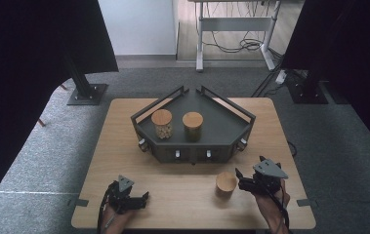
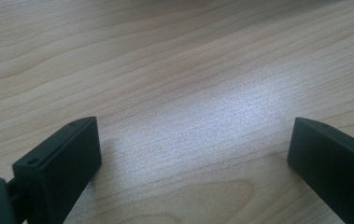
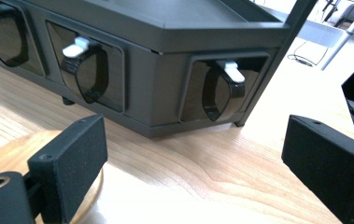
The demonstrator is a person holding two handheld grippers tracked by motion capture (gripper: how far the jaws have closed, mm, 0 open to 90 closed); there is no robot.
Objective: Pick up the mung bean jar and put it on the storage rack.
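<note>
A dark grey angular rack point(image 1: 221, 127) stands in the middle of the wooden table point(image 1: 124, 161). Two jars with wooden lids stand on its top: a left jar point(image 1: 162, 123) and a right jar point(image 1: 193, 126). A third wooden-lidded jar point(image 1: 226, 185) stands on the table in front of the rack. My right gripper point(image 1: 239, 179) hovers just right of that jar, open, nothing between its jaws; in the right gripper view point(image 3: 195, 158) the jar's lid point(image 3: 11, 154) lies at the lower left. My left gripper point(image 1: 143, 199) rests open near the front left edge point(image 2: 195, 149), over bare wood.
The rack's front has several compartments with dark scoop handles and white tabs point(image 3: 226, 86). Grey carpet surrounds the table; a black stand base point(image 1: 86, 92) is at the back left and desk legs with cables point(image 1: 236, 44) lie behind.
</note>
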